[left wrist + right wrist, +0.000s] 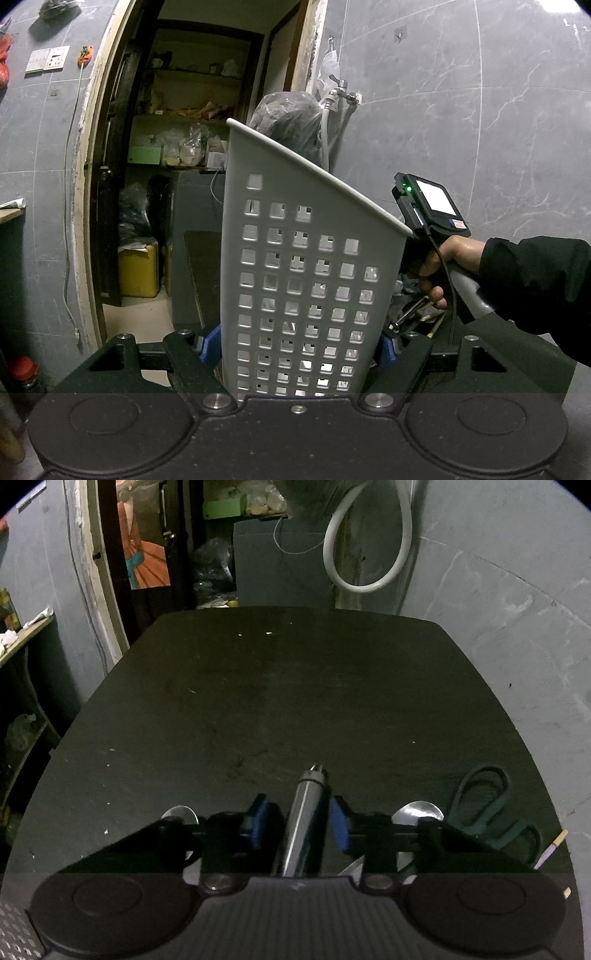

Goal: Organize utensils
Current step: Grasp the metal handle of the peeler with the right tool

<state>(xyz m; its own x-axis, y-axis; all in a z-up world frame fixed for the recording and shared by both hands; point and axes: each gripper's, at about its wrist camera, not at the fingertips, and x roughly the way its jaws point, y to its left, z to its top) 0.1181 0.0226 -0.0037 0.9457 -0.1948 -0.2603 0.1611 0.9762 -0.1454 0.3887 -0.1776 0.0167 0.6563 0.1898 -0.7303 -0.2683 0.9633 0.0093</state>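
Note:
My left gripper [299, 343] is shut on a white perforated utensil holder [295, 258], held upright and tilted, filling the middle of the left wrist view. The other hand and its gripper handle [439, 236] show to its right. In the right wrist view my right gripper [301, 821] has its blue pads either side of a metal utensil handle [306, 812] that lies on the dark table [277, 686]; the pads stand apart from the handle. Two spoon bowls [417, 812] [181, 814] and dark green scissors [484, 805] lie beside it.
A doorway to a cluttered storeroom [184, 147] lies ahead left. Grey tiled wall [480, 110] with a tap and hose [340, 96] stands on the right. A hose loop [369, 554] hangs beyond the table's far edge. A chopstick tip [552, 847] shows at far right.

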